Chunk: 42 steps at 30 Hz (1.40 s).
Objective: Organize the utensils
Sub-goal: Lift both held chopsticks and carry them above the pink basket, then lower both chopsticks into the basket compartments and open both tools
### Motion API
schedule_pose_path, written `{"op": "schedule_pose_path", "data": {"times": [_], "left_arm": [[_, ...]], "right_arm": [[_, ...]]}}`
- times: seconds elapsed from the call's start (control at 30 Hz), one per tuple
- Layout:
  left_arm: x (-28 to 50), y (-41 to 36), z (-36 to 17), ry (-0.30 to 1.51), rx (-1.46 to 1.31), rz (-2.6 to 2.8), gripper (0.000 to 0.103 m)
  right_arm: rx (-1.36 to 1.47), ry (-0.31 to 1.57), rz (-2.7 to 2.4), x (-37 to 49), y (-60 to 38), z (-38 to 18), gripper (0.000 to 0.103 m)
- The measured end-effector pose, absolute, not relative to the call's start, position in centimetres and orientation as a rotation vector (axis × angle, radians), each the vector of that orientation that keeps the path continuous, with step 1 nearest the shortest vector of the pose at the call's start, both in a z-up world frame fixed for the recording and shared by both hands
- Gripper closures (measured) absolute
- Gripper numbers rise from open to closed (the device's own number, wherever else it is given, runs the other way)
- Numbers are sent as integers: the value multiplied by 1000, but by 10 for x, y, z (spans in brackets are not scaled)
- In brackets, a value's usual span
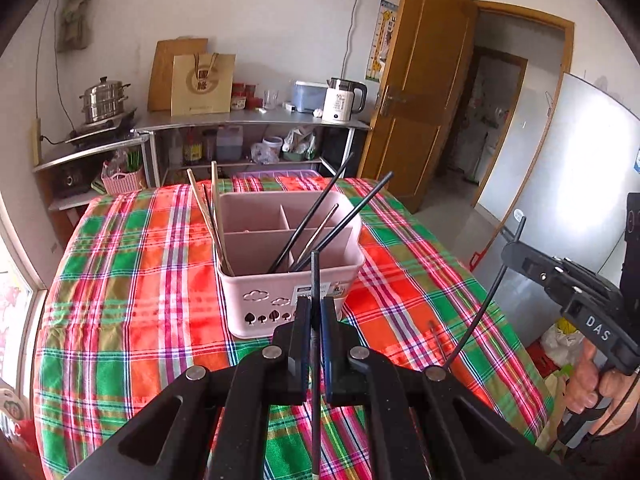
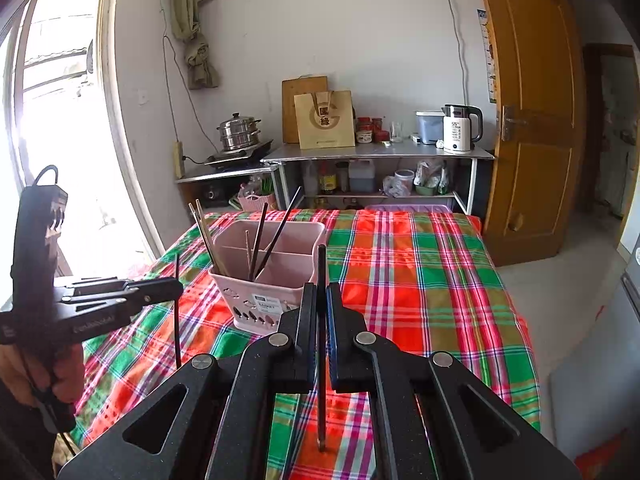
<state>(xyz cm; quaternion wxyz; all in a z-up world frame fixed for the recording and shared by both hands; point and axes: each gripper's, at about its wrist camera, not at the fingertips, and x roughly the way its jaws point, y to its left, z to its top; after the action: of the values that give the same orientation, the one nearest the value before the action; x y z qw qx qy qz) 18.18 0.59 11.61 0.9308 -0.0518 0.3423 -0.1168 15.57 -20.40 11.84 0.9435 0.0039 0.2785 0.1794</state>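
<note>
Chopsticks are held one in each gripper, above a table covered with a red, green and white plaid cloth [image 1: 132, 264]. The left gripper [image 1: 316, 312] is closed tight on a dark chopstick [image 1: 315, 276], which stands nearly upright between the pads and sticks out above and below them. The right gripper [image 2: 320, 300] is likewise clamped on a second dark chopstick [image 2: 322, 268], also held close to upright. In the left wrist view, the right gripper is seen at the right edge, carried by a hand [image 1: 592, 384].

A pink utensil caddy [image 1: 280, 292] with inner dividers is set on the cloth beyond both grippers, near the table's middle. Several dark chopsticks [image 1: 340, 216] are leaned in its near right compartment, tilting to the right, and pale wooden chopsticks [image 1: 206, 216] are stood in its left compartment. On the far shelf a white kettle [image 2: 460, 128] and a steel steamer pot [image 2: 238, 132] are seen.
</note>
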Motion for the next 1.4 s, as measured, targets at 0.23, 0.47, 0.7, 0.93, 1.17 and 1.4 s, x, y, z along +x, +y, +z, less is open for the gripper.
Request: {"op": "schedule_pose_path", "data": {"times": [0.23, 0.47, 0.7, 0.93, 1.17, 1.4], "left_arm": [[159, 20, 131, 658, -105, -232, 99], [139, 25, 142, 621, -101, -243, 99], [136, 35, 156, 597, -110, -237, 99], [150, 49, 175, 592, -111, -221, 99], [167, 62, 206, 558, -118, -215, 99], [182, 69, 245, 483, -127, -209, 99]], "right_arm": [[3, 543, 370, 147, -202, 129, 99], [-4, 508, 387, 136, -196, 142, 99], [-8, 482, 425, 133, -181, 152, 99], [-4, 456, 468, 144, -162, 165, 99], [10, 421, 512, 160, -142, 182, 99], [26, 361, 534, 178, -124, 203, 99]]}}
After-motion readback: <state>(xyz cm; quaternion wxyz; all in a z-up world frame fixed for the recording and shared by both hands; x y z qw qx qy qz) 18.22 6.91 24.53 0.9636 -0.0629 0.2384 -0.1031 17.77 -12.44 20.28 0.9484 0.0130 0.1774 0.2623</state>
